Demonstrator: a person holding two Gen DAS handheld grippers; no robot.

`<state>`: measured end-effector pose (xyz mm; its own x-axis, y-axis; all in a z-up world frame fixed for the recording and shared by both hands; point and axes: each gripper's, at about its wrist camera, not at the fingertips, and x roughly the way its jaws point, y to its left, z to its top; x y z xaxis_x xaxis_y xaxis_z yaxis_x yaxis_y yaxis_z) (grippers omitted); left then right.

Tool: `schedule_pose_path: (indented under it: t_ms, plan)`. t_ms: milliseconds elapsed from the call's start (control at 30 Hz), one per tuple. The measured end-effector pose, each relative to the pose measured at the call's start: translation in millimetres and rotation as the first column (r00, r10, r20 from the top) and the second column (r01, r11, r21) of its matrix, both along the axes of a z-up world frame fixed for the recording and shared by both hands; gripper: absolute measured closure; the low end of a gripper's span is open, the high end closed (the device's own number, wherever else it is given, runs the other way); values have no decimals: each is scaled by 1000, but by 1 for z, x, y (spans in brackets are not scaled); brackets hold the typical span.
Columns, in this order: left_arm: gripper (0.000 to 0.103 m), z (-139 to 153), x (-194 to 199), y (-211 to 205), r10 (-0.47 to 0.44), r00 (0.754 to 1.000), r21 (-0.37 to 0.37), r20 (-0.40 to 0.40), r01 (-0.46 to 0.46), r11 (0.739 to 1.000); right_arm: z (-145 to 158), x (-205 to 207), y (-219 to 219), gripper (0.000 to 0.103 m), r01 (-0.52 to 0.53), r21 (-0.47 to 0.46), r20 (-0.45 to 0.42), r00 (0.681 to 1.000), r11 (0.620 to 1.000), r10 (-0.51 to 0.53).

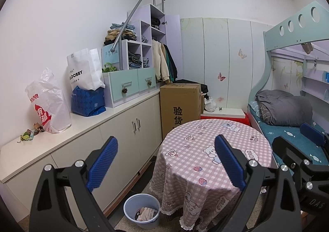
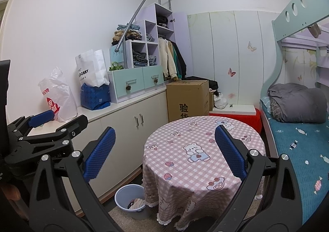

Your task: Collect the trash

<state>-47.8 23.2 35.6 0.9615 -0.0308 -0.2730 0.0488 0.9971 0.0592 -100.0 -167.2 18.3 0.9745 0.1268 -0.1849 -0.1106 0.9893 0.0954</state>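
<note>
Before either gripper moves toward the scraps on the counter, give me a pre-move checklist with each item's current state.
1. Left gripper open and empty: ok.
2. Right gripper open and empty: ok.
3. Trash located: scraps lie on the white counter beside the white plastic bag: ok.
4. Bin ready: on the floor beside the round table, already holding trash, with room left: ok.
5. Table top free of trash: ok.
6. Scraps light enough to pinch: cannot tell.
</note>
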Motion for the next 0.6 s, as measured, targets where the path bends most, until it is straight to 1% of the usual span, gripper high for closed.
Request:
schedule_pose_path:
  t_ms: [600]
  plan:
    - [10,-3,1,2,-2,1000,4,-5,2,1000,-1,3,-2,8,-6,4,-7,1000,1000,6]
